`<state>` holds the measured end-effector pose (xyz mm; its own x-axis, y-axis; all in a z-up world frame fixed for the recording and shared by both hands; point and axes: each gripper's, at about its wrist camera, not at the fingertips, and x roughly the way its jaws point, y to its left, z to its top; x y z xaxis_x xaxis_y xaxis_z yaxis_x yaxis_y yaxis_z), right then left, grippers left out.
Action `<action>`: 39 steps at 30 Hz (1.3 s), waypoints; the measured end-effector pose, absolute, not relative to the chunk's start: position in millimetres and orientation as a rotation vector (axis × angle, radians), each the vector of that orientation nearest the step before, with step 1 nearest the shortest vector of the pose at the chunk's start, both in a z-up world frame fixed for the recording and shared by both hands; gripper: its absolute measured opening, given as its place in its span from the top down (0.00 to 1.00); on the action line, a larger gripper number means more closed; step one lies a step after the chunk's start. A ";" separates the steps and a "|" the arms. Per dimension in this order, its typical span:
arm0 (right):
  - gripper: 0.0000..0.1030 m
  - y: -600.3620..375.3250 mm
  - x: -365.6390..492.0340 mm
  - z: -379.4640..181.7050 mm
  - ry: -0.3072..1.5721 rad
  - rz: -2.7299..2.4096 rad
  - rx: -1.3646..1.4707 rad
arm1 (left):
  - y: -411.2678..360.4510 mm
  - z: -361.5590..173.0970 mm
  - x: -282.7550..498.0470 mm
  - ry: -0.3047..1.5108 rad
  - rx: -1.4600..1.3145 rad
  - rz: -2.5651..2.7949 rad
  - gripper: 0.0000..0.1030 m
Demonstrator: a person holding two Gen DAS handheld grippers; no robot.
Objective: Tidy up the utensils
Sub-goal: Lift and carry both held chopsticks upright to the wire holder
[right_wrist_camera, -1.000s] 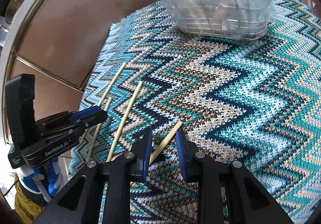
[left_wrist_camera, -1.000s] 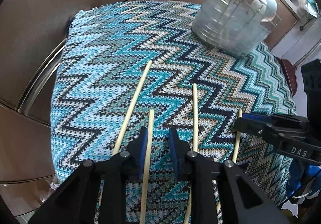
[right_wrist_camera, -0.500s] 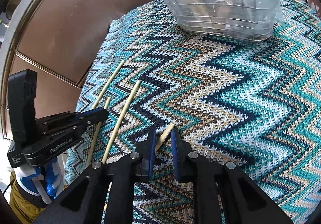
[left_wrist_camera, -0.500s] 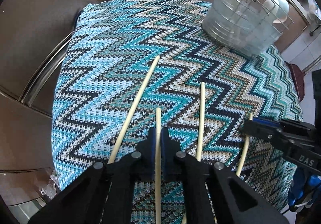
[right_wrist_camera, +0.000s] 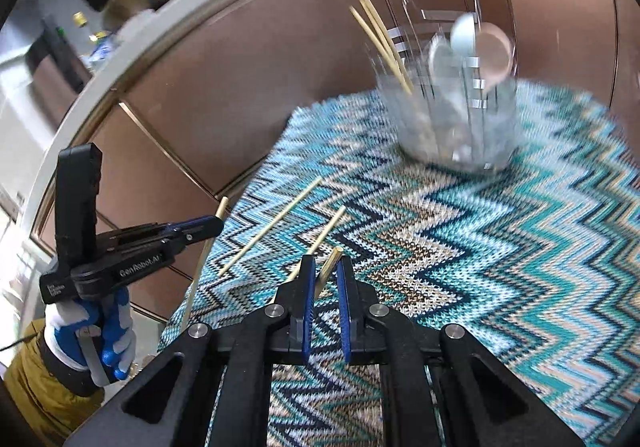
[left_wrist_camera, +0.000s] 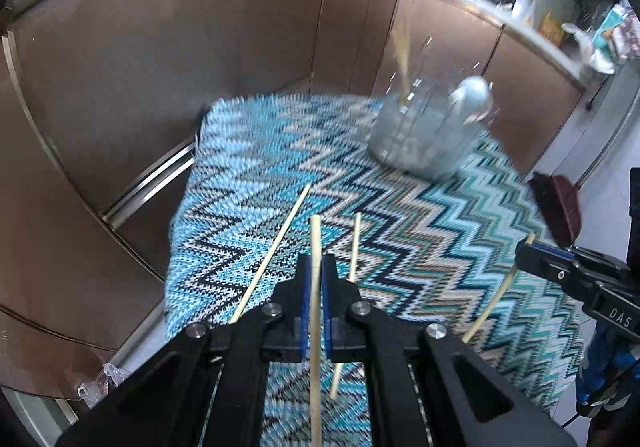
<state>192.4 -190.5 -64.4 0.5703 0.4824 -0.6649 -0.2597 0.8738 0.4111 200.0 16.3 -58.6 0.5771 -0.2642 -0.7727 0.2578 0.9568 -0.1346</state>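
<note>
Brown cabinet panels (left_wrist_camera: 168, 59) curve along the far left behind a worktop (left_wrist_camera: 460, 231) covered in a teal, blue and cream zigzag knit. In the left wrist view, the left tool (left_wrist_camera: 315, 267) has its blue-padded fingers pressed together on a pale wooden chopstick (left_wrist_camera: 315, 243), which runs straight up between them, its tip sticking out past the pads above the cloth. Just left of it a long loose chopstick (left_wrist_camera: 276, 247) lies slanted on the knit, and just right a shorter loose chopstick (left_wrist_camera: 354, 243) lies nearly parallel. Farther right, the right tool (left_wrist_camera: 532, 247) comes in from the edge, clamped on another chopstick (left_wrist_camera: 496, 299) that slants down below its tip. At the far side of the worktop, right of centre, stands a clear utensil holder (left_wrist_camera: 420, 143), blurred, with chopsticks and pale spoons upright in it. From the right wrist view, the right tool (right_wrist_camera: 326, 275) has its pads narrowly apart with the chopstick tip (right_wrist_camera: 332, 261) angled between them.
</note>
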 end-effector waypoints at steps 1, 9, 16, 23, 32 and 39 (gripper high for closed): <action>0.91 -190.6 182.2 -55.7 0.839 0.444 0.270 | 16.8 -50.9 191.4 0.884 -0.013 -0.307 0.96; 0.95 -180.5 129.4 -12.6 0.718 0.428 0.197 | 20.7 2.8 130.6 0.726 -0.043 -0.327 0.96; 0.95 -176.5 86.9 17.6 0.630 0.414 0.153 | 23.1 35.7 92.7 0.602 -0.081 -0.339 0.96; 0.95 -183.0 59.8 46.9 0.545 0.395 0.145 | 27.0 58.4 68.1 0.499 -0.138 -0.337 0.96; 0.95 -191.8 37.1 82.5 0.436 0.377 0.130 | 9.7 84.2 35.3 0.356 -0.126 -0.305 0.96; 0.95 -200.0 31.6 94.9 0.392 0.367 0.122 | -11.7 92.2 26.9 0.287 -0.092 -0.294 0.96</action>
